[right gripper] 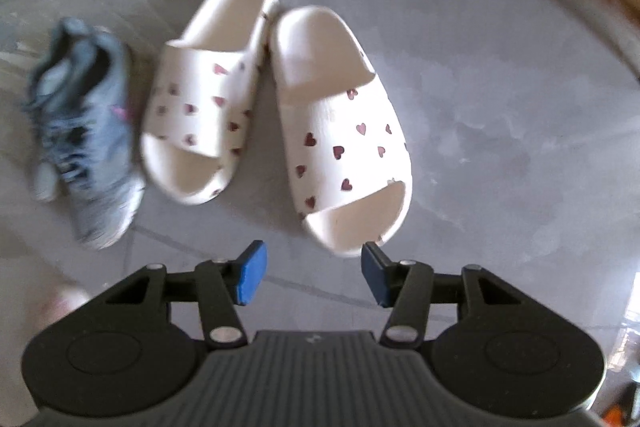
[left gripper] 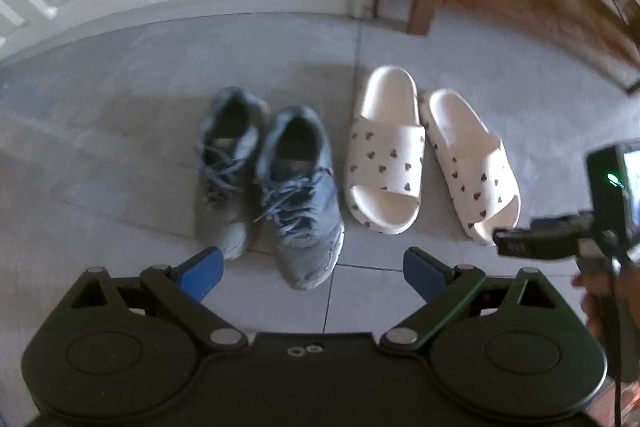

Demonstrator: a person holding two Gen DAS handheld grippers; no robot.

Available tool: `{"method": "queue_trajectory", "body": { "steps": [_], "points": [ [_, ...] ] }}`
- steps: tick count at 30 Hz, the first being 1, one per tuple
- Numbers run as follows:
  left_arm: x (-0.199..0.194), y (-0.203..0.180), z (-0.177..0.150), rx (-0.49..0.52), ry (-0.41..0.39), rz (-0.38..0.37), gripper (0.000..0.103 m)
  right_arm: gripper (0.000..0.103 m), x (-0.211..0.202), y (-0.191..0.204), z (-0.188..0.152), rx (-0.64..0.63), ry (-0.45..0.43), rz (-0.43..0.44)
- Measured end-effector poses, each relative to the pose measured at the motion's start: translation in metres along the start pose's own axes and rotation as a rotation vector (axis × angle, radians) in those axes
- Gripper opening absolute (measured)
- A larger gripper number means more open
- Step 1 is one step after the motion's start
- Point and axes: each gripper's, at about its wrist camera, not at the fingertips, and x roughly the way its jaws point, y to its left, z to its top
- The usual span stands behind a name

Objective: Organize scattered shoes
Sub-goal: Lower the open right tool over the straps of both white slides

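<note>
Both tools hang over a grey tiled floor [left gripper: 120, 131] where the footwear lies in a row, so the step in hand looks like an approach for a final straightening or pickup, not a carry. Going left to right in the left wrist view: two blue-grey lace-up fabric sneakers [left gripper: 276, 183] sit side by side at about eleven o'clock from the left gripper [left gripper: 312, 267], toes towards it; then two cream foam slides with small heart cut-outs [left gripper: 424, 155] lie at one o'clock, heels touching and toes splayed apart. The left gripper is released, jaws wide with nothing between them. The right gripper [right gripper: 310, 275] is likewise spread and empty, its pads just short of the toe of the right-hand slide [right gripper: 340, 131] at twelve o'clock. The next move probably calls for bracketing that slide's toe and swinging it parallel to its mate.
</note>
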Motion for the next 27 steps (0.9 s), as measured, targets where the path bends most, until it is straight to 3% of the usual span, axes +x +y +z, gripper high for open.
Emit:
{"method": "queue_trajectory", "body": {
  "steps": [3, 7, 11, 13, 17, 22, 27],
  "points": [
    [0.020, -0.002, 0.004, 0.093, -0.064, 0.022, 0.097, 0.056, 0.034, 0.001, -0.003, 0.020, -0.020, 0.006],
    [0.043, 0.008, 0.005, 0.115, -0.129, 0.077, 0.097, 0.057, 0.057, 0.014, -0.009, -0.020, -0.086, 0.021],
    [0.056, 0.021, 0.011, 0.100, -0.138, 0.066, 0.097, 0.058, 0.061, 0.030, -0.013, -0.092, -0.206, 0.072],
    [0.062, 0.024, 0.010, 0.122, -0.186, 0.099, 0.097, 0.057, 0.057, 0.043, -0.014, -0.160, -0.263, 0.110],
    [0.074, 0.024, 0.010, 0.127, -0.227, 0.112, 0.097, 0.057, 0.052, 0.063, -0.014, -0.270, -0.314, 0.128],
    [0.082, 0.014, 0.008, 0.156, -0.331, 0.108, 0.097, 0.061, 0.055, 0.056, -0.019, -0.170, -0.320, 0.075],
    [0.101, 0.003, 0.010, 0.203, -0.437, 0.130, 0.097, 0.069, 0.056, 0.066, -0.029, -0.130, -0.436, 0.099]
  ]
}}
